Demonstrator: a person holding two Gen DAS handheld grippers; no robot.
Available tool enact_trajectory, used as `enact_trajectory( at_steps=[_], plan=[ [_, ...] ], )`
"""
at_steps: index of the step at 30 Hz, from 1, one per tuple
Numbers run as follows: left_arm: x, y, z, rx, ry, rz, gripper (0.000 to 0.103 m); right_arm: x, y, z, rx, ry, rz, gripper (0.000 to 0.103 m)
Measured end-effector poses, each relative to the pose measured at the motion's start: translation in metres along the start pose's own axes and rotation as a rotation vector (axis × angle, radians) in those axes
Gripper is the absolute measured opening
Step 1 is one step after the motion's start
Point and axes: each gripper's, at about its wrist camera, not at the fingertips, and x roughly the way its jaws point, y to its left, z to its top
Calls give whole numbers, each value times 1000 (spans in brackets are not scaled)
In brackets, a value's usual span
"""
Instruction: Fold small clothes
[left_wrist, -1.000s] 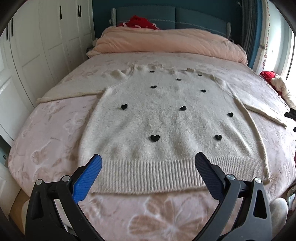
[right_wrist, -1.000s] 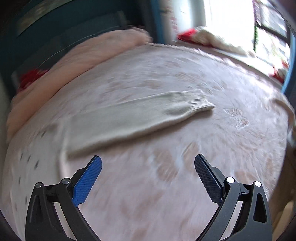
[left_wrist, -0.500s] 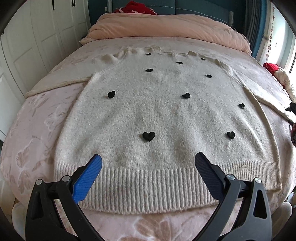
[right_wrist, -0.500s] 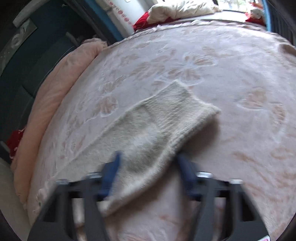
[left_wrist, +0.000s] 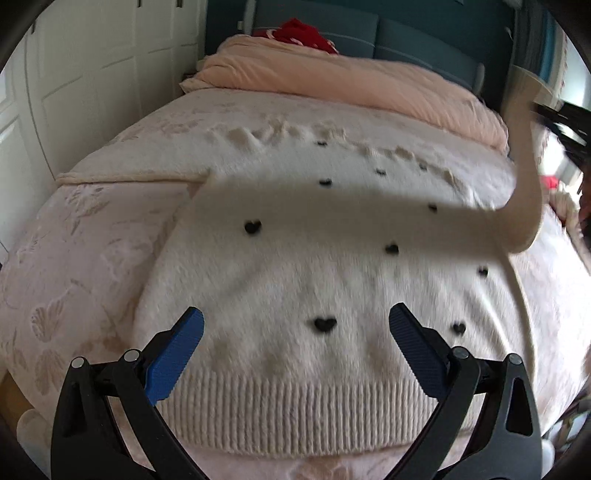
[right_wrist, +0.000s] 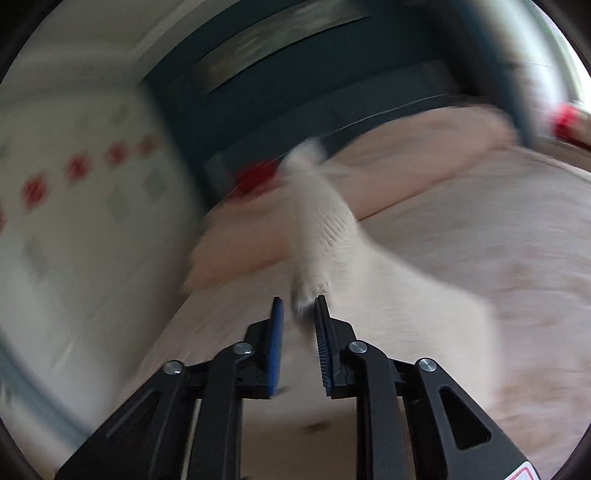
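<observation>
On the pink bed, right gripper clenching the raised sleeve should lay it flat across the sweater, left gripper released

Left gripper: jaws spread wide, blue pads facing inward, nothing between them, angled forward and down. Right gripper: jaws drawn close, narrow gap at the tips, pinching the sleeve; seen raised at the far right of the left wrist view, blurred.
</observation>
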Motion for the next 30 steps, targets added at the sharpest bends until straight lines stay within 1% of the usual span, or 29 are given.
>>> enact_trajectory(
  at_steps=[1,2,3,4,5,6,8,9,10,11,12,13,15,16,17,19,20,22,23,24,25,26,27,28,29,30],
  plan=[
    [0,5,7,-25,-5,-13,98,26,27,-15,-55,54,33,41],
    [2,9,11,-40,-5,-24,98,44,44,-26,-90,96,44,50],
    [4,13,17,-54,-2,-36,98,67,61,-46,-126,156,45,55],
    [7,17,24,-68,0,-50,98,83,69,-64,-140,201,40,55],
    [13,22,34,-84,7,-65,98,88,69,-75,-134,221,40,55],
    [21,27,45,-103,19,-87,98,88,62,-88,-104,239,35,55],
    [39,35,65,-153,34,-138,98,76,45,-107,-41,252,23,55],
    [48,39,74,-179,39,-162,98,64,30,-118,2,255,3,57],
    [66,42,90,-222,58,-199,98,54,15,-127,36,255,-24,60],
    [78,41,99,-247,74,-222,98,44,3,-132,64,251,-56,62],
    [96,38,113,-282,93,-268,98,31,-18,-137,104,250,-104,63],
    [107,33,122,-299,97,-284,98,26,-36,-138,143,250,-136,63],
    [141,11,148,-324,97,-336,98,19,-68,-142,226,248,-167,64],
    [161,-2,158,-328,111,-347,98,16,-86,-142,273,241,-177,64],
    [180,-14,164,-333,134,-357,98,16,-93,-142,287,236,-181,64],
    [218,-34,170,-342,200,-328,98,19,-105,-142,300,230,-200,64],
    [231,-39,171,-351,223,-330,97,21,-110,-143,306,229,-200,64],
    [254,-48,169,-376,275,-322,85,26,-110,-145,312,229,-201,64],
    [263,-53,170,-383,289,-316,68,29,-113,-145,311,229,-201,64],
    [266,-56,172,-380,284,-307,45,33,-114,-147,307,232,-206,65],
    [268,-57,173,-375,280,-308,29,34,-116,-149,305,235,-210,65],
    [271,-57,177,-370,282,-346,9,33,-120,-153,309,241,-210,65],
    [270,-56,182,-372,276,-375,9,36,-122,-155,318,247,-211,65],
    [264,-52,187,-372,247,-376,8,38,-124,-157,325,248,-212,65],
    [250,-47,195,-354,189,-390,8,39,-125,-157,328,247,-211,65],
    [239,-42,203,-345,152,-405,8,39,-125,-157,329,242,-208,65]
  ],
)
